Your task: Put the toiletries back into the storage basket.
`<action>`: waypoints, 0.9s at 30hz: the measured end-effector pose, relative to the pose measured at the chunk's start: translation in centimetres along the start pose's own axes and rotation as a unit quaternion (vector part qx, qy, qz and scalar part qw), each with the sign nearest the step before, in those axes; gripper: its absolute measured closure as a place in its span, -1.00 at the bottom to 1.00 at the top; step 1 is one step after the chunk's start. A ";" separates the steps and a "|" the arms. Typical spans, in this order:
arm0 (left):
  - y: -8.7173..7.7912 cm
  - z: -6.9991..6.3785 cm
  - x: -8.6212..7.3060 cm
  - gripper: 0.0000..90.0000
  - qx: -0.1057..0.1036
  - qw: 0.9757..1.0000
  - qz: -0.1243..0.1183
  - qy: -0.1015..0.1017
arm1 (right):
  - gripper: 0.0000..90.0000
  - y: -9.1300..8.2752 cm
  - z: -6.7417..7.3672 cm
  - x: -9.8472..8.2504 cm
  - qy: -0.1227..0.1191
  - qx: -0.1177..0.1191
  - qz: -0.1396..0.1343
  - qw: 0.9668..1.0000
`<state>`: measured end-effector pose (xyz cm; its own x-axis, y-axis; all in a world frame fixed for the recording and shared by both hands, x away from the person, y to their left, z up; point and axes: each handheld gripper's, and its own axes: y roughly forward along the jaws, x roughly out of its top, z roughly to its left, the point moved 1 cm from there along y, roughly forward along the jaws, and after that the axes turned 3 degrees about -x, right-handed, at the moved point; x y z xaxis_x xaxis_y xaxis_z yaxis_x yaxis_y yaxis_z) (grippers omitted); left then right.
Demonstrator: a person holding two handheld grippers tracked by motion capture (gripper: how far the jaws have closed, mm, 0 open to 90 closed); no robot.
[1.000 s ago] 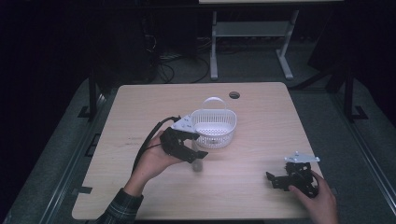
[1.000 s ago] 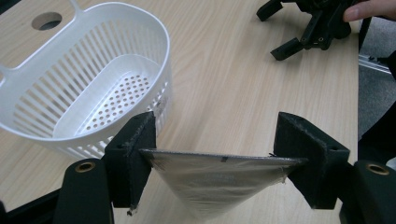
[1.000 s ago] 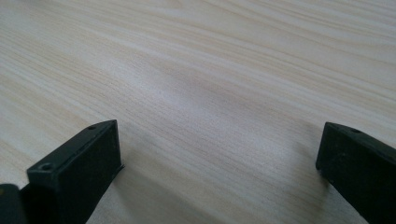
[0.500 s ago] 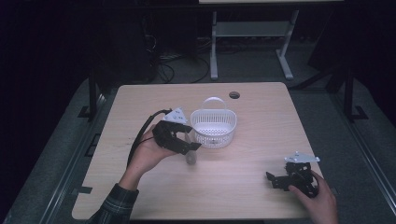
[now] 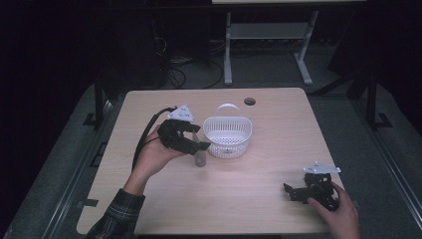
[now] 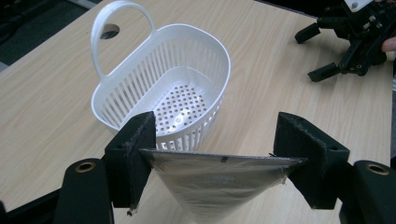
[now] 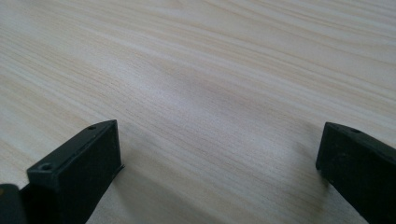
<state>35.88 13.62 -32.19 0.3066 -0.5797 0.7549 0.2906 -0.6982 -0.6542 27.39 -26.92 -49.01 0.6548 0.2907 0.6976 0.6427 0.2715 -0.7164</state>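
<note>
silvery pouch (image 6: 219, 182) hangs clamped beside empty white slatted basket (image 6: 163, 95).

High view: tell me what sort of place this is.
Probably a lab or workshop set up for recording. A light wooden table with a cable hole stands on grey floor in a dark room, loose black cables trail behind it, and a grey metal stand sits beyond.

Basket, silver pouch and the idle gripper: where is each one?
Basket (image 5: 228, 130): high view, on its rim.
Pouch (image 6: 215, 179): left gripper view, on its silvery face between the jaws.
Right gripper (image 5: 294, 192): high view, between its open fingertips.
</note>
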 end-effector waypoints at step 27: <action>-1.7 1.3 2.3 -0.35 0.007 1.000 -0.022 -0.006 | -1.00 0.0 0.0 0.0 0.000 0.000 0.000 1.000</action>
<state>37.23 13.99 -29.44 0.3049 -0.5432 0.7823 0.3161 -0.7171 -0.6212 27.40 -26.93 -49.01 0.6545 0.2916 0.6975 0.6427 0.2713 -0.7165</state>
